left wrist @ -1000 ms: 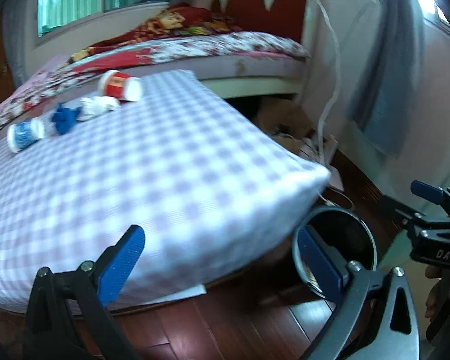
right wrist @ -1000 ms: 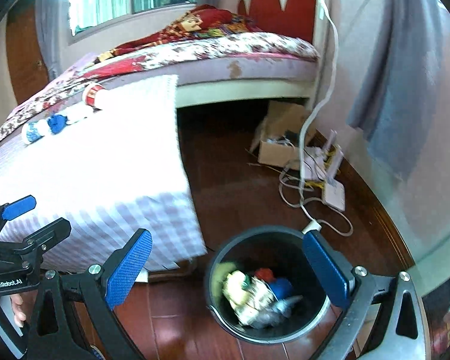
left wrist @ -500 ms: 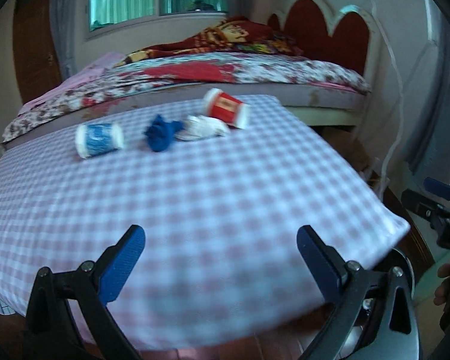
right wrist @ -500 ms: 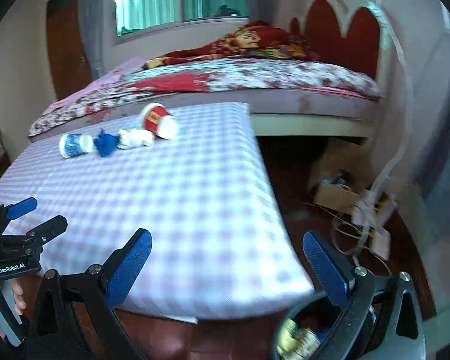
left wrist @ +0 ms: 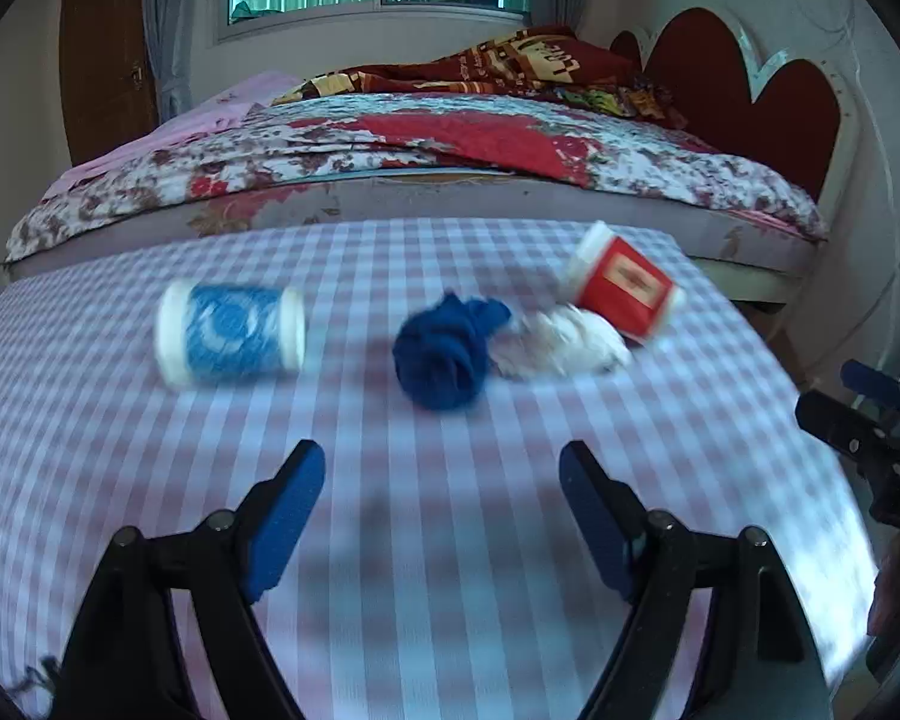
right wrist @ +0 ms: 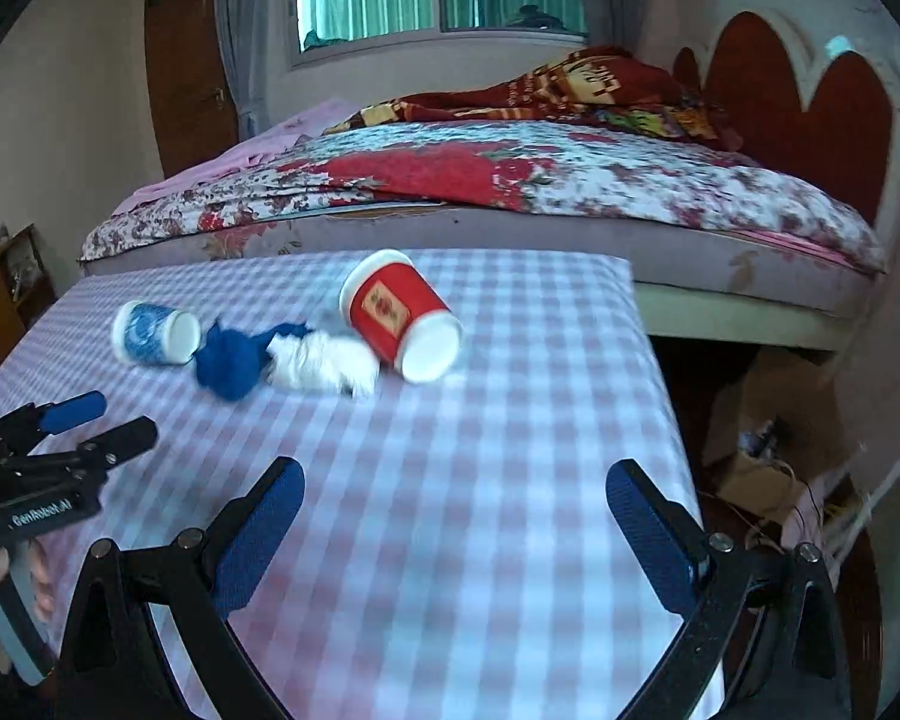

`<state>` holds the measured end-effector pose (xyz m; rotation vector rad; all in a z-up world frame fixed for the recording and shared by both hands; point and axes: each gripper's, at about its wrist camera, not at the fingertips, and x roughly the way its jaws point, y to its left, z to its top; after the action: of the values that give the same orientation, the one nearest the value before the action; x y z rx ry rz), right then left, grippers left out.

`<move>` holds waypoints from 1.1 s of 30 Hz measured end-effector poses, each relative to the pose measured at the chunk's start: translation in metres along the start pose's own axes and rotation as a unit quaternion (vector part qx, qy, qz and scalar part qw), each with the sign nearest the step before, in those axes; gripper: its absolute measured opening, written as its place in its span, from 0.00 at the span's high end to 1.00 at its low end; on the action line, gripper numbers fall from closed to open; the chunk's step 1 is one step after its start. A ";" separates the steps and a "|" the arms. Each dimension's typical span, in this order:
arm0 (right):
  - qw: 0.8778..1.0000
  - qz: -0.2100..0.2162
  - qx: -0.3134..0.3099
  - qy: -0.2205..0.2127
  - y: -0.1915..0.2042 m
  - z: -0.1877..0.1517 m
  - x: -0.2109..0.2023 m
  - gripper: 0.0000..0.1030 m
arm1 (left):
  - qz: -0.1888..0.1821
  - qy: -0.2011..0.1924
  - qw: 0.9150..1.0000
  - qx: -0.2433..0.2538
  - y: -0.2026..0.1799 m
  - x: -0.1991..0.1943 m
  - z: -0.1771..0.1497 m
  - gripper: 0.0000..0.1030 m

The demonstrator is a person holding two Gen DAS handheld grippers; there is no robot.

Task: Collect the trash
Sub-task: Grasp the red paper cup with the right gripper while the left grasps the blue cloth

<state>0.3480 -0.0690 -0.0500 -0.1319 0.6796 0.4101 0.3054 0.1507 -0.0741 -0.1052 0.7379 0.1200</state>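
On the checked tablecloth (left wrist: 450, 570) (right wrist: 510, 420) lie a toppled blue-and-white paper cup (left wrist: 231, 333) (right wrist: 153, 333), a crumpled blue wad (left wrist: 444, 351) (right wrist: 231, 363), a crumpled white wad (left wrist: 561, 342) (right wrist: 321, 363) and a toppled red paper cup (left wrist: 624, 288) (right wrist: 399, 321). My left gripper (left wrist: 441, 492) hovers short of the blue wad, its jaws closing with nothing between them. My right gripper (right wrist: 453, 513) stands open over the cloth, nearer than the red cup, with nothing in it. Each gripper shows at the edge of the other's view.
A bed (left wrist: 510, 168) with a floral cover and red headboard (right wrist: 810, 114) stands behind the table. To the table's right the floor holds a cardboard box and cables (right wrist: 768, 480). A brown door (right wrist: 189, 78) and a window are at the back.
Both views swung from the black bin and floor up over the table toward the trash. The left jaws have narrowed. The bin has dropped out of sight.
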 end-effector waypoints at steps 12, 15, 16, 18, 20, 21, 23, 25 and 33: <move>0.997 0.047 -0.035 0.044 0.013 0.068 0.128 0.18 | -0.003 0.040 0.999 -0.019 0.015 0.081 0.035 0.27; 0.995 0.064 -0.040 0.066 0.018 0.071 0.147 0.37 | -0.016 0.056 0.998 -0.024 0.015 0.091 0.038 0.40; 0.995 0.067 -0.039 0.066 0.017 0.069 0.148 0.38 | -0.020 0.058 0.998 -0.024 0.014 0.093 0.039 0.43; 0.994 0.080 -0.029 0.062 0.015 0.066 0.144 0.40 | -0.025 0.058 0.998 -0.018 0.010 0.093 0.039 0.54; 0.995 0.081 -0.015 0.052 0.009 0.062 0.136 0.41 | -0.032 0.044 0.998 -0.017 0.009 0.088 0.039 0.58; 0.996 0.075 -0.009 0.048 0.006 0.060 0.133 0.42 | -0.030 0.037 0.999 -0.013 0.007 0.084 0.038 0.59; 0.997 0.068 0.006 0.040 -0.002 0.059 0.127 0.42 | -0.026 0.025 0.999 -0.002 0.002 0.073 0.035 0.59; 0.998 0.057 0.023 0.030 -0.015 0.054 0.112 0.43 | -0.022 0.017 1.000 0.007 -0.001 0.062 0.030 0.59; 0.999 0.027 0.039 0.008 -0.033 0.030 0.040 0.44 | -0.018 -0.004 1.000 0.018 -0.017 0.013 0.014 0.59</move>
<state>0.4071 -0.0788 -0.0528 -0.0425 0.7147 0.4350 0.3266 0.1371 -0.0716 -0.0841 0.7289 0.0729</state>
